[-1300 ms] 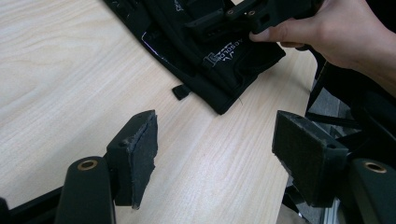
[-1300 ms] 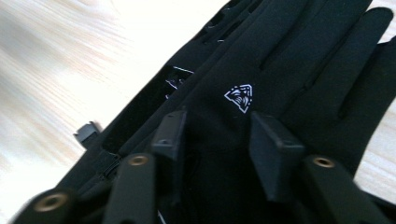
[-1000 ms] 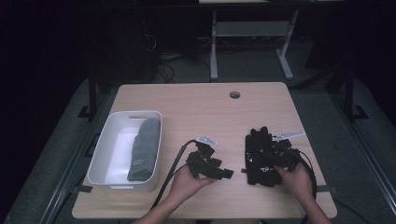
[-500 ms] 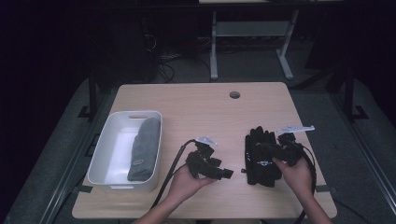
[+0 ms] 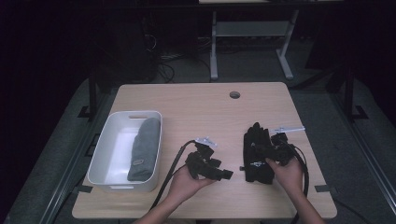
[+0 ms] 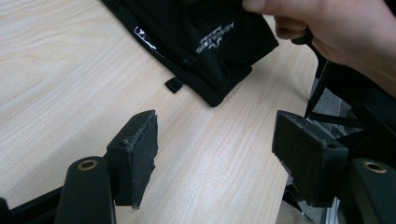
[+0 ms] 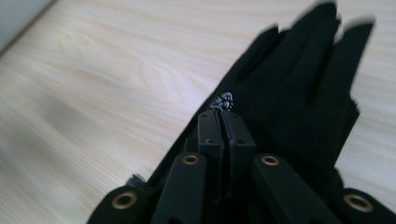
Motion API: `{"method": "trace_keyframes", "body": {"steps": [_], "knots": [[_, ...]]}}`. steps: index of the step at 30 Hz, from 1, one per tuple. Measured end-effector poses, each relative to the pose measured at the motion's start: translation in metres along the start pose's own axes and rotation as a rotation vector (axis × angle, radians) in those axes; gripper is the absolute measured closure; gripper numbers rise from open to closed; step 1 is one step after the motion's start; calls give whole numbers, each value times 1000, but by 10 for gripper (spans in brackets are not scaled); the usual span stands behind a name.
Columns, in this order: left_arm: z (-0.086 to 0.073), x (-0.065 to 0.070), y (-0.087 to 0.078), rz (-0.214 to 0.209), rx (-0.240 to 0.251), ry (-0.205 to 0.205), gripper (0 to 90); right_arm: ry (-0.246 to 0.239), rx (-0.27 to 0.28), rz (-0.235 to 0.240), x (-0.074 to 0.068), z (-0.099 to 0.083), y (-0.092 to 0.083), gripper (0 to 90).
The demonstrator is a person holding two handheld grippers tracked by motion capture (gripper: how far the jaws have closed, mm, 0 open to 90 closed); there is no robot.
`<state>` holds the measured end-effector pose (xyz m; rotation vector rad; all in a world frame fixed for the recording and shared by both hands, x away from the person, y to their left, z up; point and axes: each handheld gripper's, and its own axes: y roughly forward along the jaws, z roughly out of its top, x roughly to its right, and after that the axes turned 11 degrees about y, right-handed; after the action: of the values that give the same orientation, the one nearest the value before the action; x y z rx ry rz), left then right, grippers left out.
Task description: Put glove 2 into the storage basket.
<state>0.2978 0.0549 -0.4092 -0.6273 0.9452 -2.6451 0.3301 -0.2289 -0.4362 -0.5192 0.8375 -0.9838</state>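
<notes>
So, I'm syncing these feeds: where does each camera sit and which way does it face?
High view: above the person's side, facing forward and down on the table; forearms and both hands show.
Left gripper view: on the left gripper, facing the black gloves; open jaws show.
Right gripper view: on the right gripper, over the gloves; jaws together.
All three share the gloves.

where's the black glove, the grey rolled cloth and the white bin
black fabric glove with white logo (image 5: 258, 154), high view, on its palm area
grey rolled cloth (image 5: 144, 148), high view, on its middle
white rectangular plastic bin (image 5: 108, 149), high view, on its bare floor
</notes>
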Motion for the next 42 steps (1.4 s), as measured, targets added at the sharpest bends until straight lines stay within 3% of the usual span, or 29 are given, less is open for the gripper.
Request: {"method": "trace_keyframes", "body": {"steps": [5, 14, 18, 21, 30, 42], "knots": [[-1, 0, 1, 1, 1, 1, 309, 1, -47, -23, 4, -1, 4, 592], [-1, 0, 3, 0, -5, 5, 309, -8, 5, -9, 13, -2, -14, 536], [-1, 1, 5, 0, -4, 1, 309, -14, 17, -21, 18, -4, -24, 552], [-1, 1, 7, 0, -9, 6, 309, -31, -9, -35, 21, -7, -25, 634], [-2, -1, 11, 1, -15, 2, 308, -34, -88, -5, 18, -19, -10, 835], [-6, -2, 21, 9, -45, -5, 302, -65, -139, 67, -6, -27, 2, 847]]}}
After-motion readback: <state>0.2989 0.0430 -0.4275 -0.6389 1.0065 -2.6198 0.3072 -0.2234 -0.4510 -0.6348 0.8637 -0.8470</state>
